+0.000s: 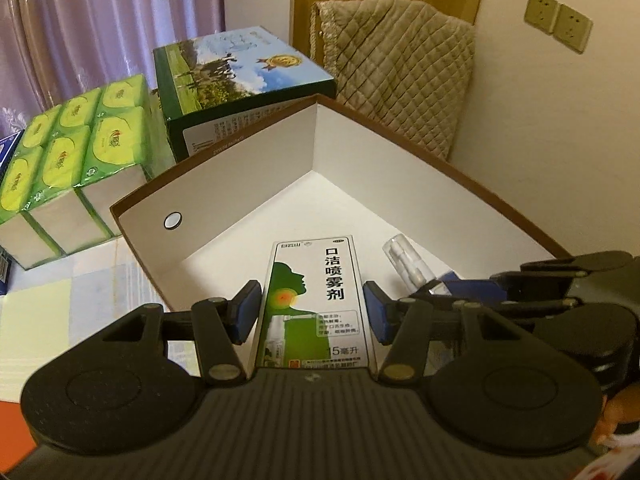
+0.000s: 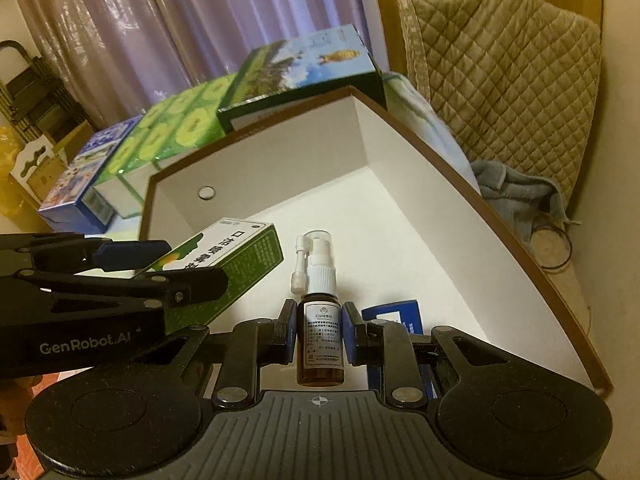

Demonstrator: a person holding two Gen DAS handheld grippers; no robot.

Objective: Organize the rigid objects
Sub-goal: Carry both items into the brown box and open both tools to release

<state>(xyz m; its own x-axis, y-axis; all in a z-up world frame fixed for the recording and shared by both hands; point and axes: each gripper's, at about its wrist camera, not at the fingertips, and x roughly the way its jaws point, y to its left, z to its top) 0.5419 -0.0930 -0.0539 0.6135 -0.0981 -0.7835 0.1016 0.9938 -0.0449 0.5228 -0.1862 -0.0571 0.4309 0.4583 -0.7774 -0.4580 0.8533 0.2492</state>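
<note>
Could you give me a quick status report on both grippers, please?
Left gripper shut on carton. Right gripper shut on spray bottle. Both over white box. Nothing in the way.

1 spray box (image 1: 316,304), 1 spray btl (image 2: 320,344)

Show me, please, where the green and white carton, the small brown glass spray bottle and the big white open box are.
Green and white carton (image 1: 316,300): left wrist view, printed front face.
Small brown glass spray bottle (image 2: 320,340): right wrist view, white label.
Big white open box (image 2: 420,216): right wrist view, inner right wall.
</note>
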